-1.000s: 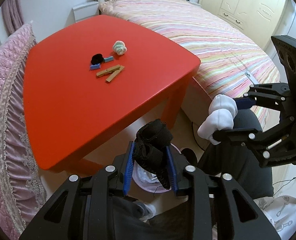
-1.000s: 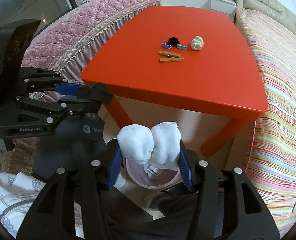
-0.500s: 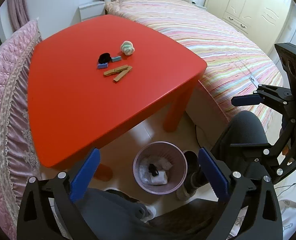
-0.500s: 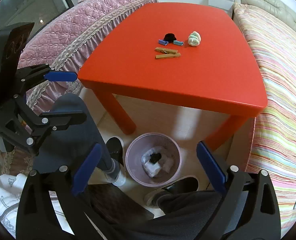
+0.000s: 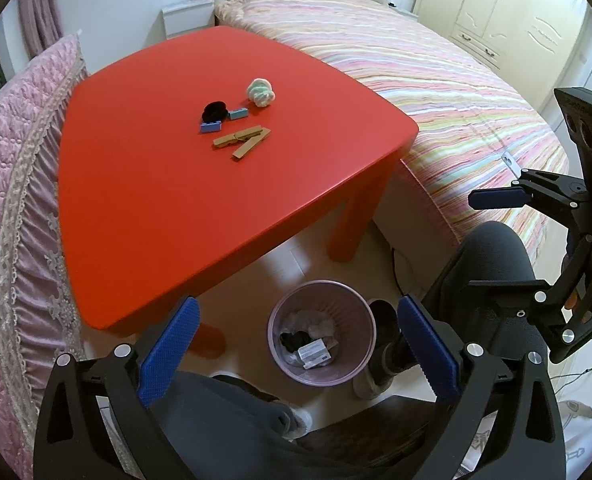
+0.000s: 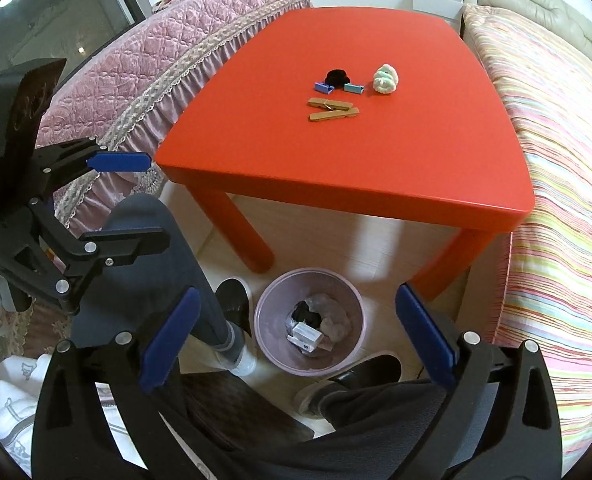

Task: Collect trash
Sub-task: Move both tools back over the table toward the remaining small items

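Taking the pink waste bin (image 5: 321, 332) on the floor as the landmark, the scene reads from left to right. Furthest left of it runs a pink quilted cover (image 5: 20, 168) with a lace edge. Above and left of the bin stands the red table (image 5: 176, 200), its near corner overhanging the floor just beside the bin's rim. Far back from the bin, mid-table, lies the remaining clutter: a black scrunchie (image 5: 214, 110), a blue clip (image 5: 210, 126) touching it, a teal clip (image 5: 238, 113) just beside, two wooden clothespins (image 5: 243, 141) nearer the bin, and a pale green scrunchie (image 5: 260, 92) to their right. Inside the bin rest a black wad (image 5: 294, 340), a small white box (image 5: 315, 354) and crumpled pale material.

The left gripper (image 5: 296, 354) hangs directly over the bin with its jaws spread wide and nothing between them. The right gripper (image 6: 296, 350), seen from its own camera, is likewise over the bin, jaws apart and empty. Right of the bin lies the striped bed (image 5: 435, 92).

The risks seem to lie in the reach ahead. The table items sit close together, so wide jaws could nudge a neighbour away or pinch two things at once. The flat clothespins may slip from the pads. Both grippers hang near each other and could collide when setting off together.
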{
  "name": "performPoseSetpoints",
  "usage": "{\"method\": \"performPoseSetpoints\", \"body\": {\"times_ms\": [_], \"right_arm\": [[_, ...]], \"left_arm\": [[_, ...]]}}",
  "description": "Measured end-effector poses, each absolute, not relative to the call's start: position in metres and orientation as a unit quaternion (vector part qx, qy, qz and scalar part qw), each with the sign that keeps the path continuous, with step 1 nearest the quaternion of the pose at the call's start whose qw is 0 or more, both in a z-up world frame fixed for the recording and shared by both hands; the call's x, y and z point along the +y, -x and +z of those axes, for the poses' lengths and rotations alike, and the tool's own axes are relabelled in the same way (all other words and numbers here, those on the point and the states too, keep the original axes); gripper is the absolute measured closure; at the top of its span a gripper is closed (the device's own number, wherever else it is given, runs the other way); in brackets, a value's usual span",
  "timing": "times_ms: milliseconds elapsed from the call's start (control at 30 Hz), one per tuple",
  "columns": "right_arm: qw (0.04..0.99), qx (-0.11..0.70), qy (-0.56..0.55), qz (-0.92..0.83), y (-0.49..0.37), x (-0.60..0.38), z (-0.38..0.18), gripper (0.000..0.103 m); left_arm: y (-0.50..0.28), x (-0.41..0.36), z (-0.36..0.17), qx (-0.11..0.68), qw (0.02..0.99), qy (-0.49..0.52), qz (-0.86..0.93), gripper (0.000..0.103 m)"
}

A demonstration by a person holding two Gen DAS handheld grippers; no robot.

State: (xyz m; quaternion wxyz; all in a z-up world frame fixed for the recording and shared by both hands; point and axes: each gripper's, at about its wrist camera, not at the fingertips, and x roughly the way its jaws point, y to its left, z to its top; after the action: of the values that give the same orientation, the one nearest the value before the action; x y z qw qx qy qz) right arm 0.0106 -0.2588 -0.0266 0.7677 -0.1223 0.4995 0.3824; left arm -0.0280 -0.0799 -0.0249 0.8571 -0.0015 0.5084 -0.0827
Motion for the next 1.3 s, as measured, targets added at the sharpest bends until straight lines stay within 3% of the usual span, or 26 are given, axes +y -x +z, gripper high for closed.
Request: {"method": "performPoseSetpoints", "body": {"times_ms": [633, 1300], "right_arm": [[0.782, 0.484, 0.105, 0.378, -0.033, -0.258, -0.006, 0.006], [0.809, 0.461, 0.116, 0.347, -0.15, -0.217, 0.035, 0.006]], "left_arm": [[0.013, -0.06, -0.011, 0.493, 0.867, 0.019, -0.07, 0.008], [-0.07, -0.023, 0.01, 0.482, 0.874, 0.02, -0.059, 0.008]]}}
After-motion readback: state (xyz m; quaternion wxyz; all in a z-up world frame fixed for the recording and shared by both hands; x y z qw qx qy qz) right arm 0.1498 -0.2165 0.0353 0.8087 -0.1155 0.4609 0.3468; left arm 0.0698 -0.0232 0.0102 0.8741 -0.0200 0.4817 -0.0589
